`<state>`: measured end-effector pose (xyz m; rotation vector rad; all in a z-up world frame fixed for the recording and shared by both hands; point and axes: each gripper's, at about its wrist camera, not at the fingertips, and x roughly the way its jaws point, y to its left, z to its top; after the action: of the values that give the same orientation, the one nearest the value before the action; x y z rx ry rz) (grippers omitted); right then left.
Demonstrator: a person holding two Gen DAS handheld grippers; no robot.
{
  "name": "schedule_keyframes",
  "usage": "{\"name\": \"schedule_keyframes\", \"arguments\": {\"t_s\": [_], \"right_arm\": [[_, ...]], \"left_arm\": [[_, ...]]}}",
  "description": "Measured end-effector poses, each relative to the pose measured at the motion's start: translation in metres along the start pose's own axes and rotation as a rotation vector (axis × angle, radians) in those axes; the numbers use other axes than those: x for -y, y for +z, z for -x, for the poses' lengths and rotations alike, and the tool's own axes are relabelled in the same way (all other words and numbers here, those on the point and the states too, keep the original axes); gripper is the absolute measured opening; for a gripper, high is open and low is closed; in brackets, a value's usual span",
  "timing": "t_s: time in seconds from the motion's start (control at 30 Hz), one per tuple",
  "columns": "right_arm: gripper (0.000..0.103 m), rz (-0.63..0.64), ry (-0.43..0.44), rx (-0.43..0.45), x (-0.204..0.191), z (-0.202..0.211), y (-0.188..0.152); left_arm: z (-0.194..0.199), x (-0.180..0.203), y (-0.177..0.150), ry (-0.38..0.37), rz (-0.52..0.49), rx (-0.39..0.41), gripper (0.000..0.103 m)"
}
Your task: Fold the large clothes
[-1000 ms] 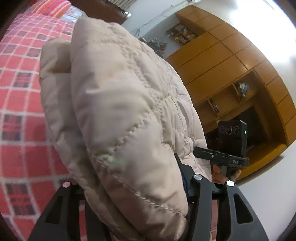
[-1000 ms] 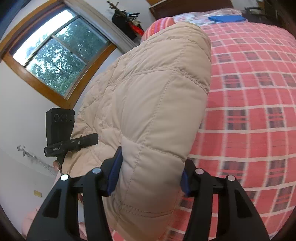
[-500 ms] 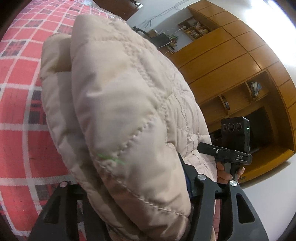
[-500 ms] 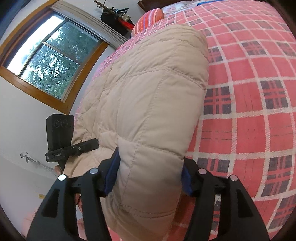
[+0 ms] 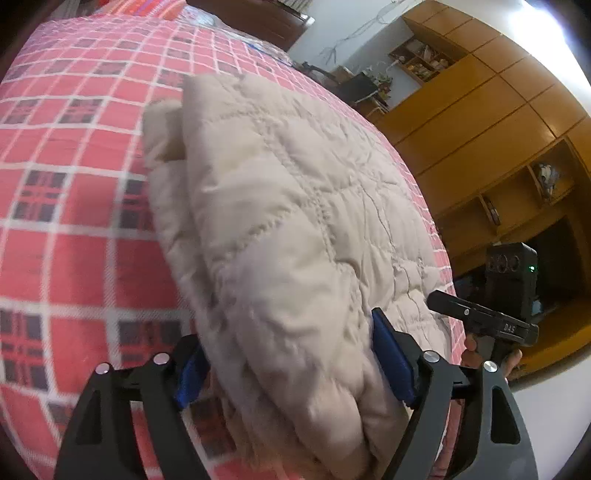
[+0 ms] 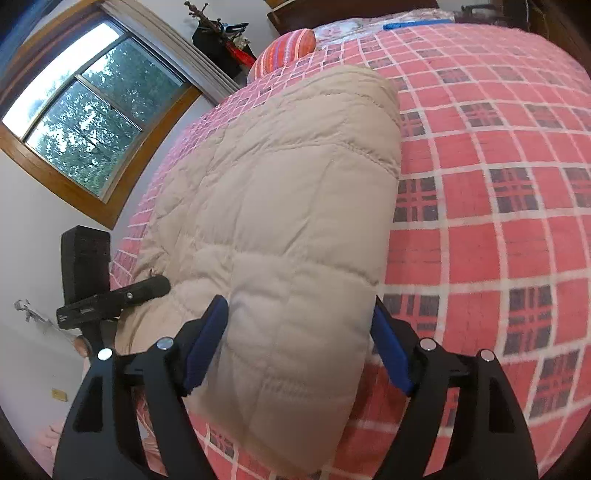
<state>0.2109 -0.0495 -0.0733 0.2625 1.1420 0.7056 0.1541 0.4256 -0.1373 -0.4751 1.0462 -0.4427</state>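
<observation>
A beige quilted jacket [image 5: 295, 221], folded into a thick bundle, lies on the red plaid bed [image 5: 74, 221]. My left gripper [image 5: 291, 365] stands open around its near end, one blue pad on each side of the fabric. The right wrist view shows the same jacket [image 6: 288, 184] on the bed [image 6: 498, 184]. There my right gripper [image 6: 297, 339] is open too, straddling the other near corner. Each view catches the other gripper's black body beside the jacket, held by a hand [image 5: 509, 362].
A wooden wardrobe with shelves [image 5: 480, 129] fills the right of the left wrist view. A window [image 6: 85, 122], a coat stand [image 6: 221, 33], a striped pillow [image 6: 288, 51] and a blue item [image 6: 413, 25] lie at the bed's far end.
The jacket came down from mid-air and now rests on the bed. The fingers of both grippers have spread wider, exposing the blue pads.
</observation>
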Motion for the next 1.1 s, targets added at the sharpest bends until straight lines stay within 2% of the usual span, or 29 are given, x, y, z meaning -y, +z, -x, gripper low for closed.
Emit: {"name": "schedule_keyframes", "arguments": {"t_s": [0.2, 0.37, 0.43, 0.6, 0.73, 0.9, 1.1], "right_arm": [[0.078, 0.011, -0.017, 0.021, -0.010, 0.021, -0.019], [0.084, 0.022, -0.111, 0.049, -0.025, 0.039, -0.043], [0.084, 0.019, -0.150, 0.054, -0.030, 0.040, -0.053], [0.089, 0.036, -0.320, 0.076, -0.046, 0.040, -0.074], [0.090, 0.007, -0.374, 0.083, -0.054, 0.037, -0.090], [0.091, 0.006, -0.463, 0.126, -0.074, 0.044, -0.106], [0.092, 0.021, -0.524, 0.169, -0.092, 0.062, -0.122]], "left_arm": [[0.030, 0.000, -0.024, 0.051, 0.033, 0.039, 0.083], [0.058, 0.010, -0.049, 0.173, 0.042, 0.104, 0.084], [0.067, 0.019, -0.059, 0.251, 0.027, 0.130, 0.084], [0.080, 0.056, -0.078, 0.447, -0.020, 0.196, 0.088], [0.089, 0.073, -0.093, 0.592, -0.057, 0.245, 0.088], [0.102, 0.081, -0.108, 0.646, -0.056, 0.253, 0.088], [0.115, 0.099, -0.126, 0.713, -0.094, 0.315, 0.088]]}}
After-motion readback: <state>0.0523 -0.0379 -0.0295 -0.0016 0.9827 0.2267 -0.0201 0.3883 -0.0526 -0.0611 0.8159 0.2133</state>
